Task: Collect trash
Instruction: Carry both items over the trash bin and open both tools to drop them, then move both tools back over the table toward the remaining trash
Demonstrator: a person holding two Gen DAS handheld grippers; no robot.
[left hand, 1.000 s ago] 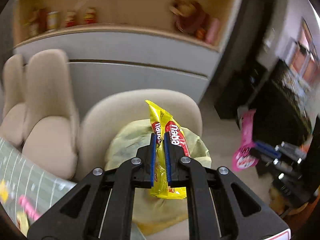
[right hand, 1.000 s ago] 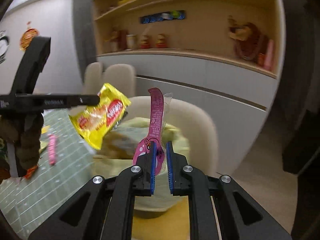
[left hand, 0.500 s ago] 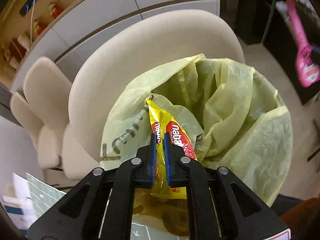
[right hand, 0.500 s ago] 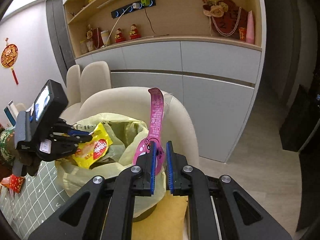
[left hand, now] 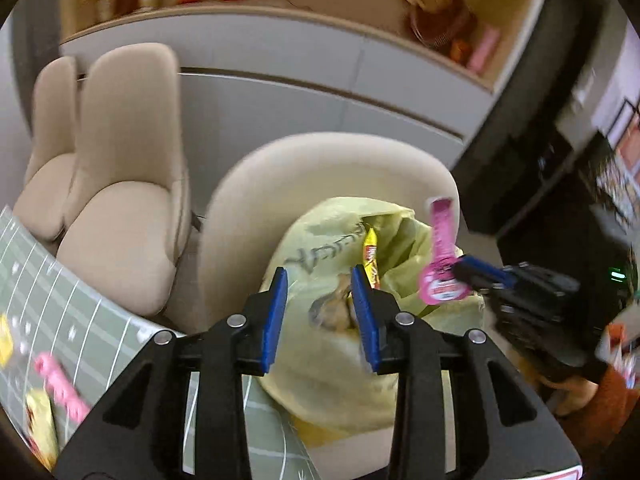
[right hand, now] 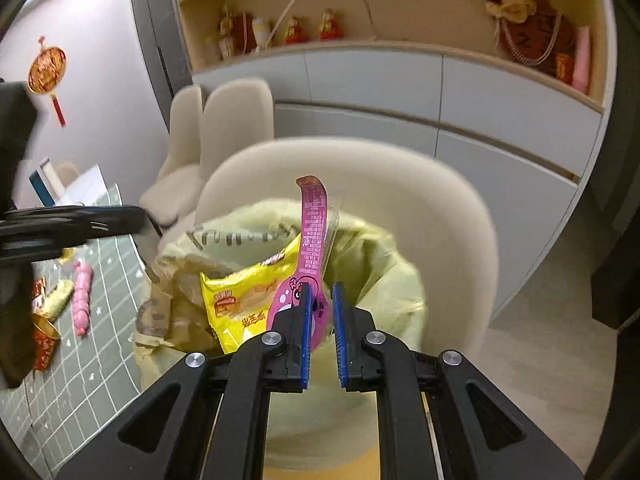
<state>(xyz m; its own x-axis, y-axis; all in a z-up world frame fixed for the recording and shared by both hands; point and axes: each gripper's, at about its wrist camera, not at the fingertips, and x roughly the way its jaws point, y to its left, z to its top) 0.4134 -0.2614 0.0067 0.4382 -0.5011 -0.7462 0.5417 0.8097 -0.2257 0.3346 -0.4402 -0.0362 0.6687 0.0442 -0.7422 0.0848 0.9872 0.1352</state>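
Wrapper [right hand: 314,236] upright, pinched low by right tool [right hand: 320,320] | left tool [left hand: 320,300] opening, empty

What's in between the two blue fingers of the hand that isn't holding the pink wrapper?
Nothing held: the left gripper is opening and empty. In the left wrist view, only the yellow trash bag shows through the gap, with the yellow snack wrapper dropped inside.

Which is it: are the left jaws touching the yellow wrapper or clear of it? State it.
Apart. In the left wrist view the left gripper has opening jaws with nothing between them; the yellow wrapper lies beyond, inside the trash bag.
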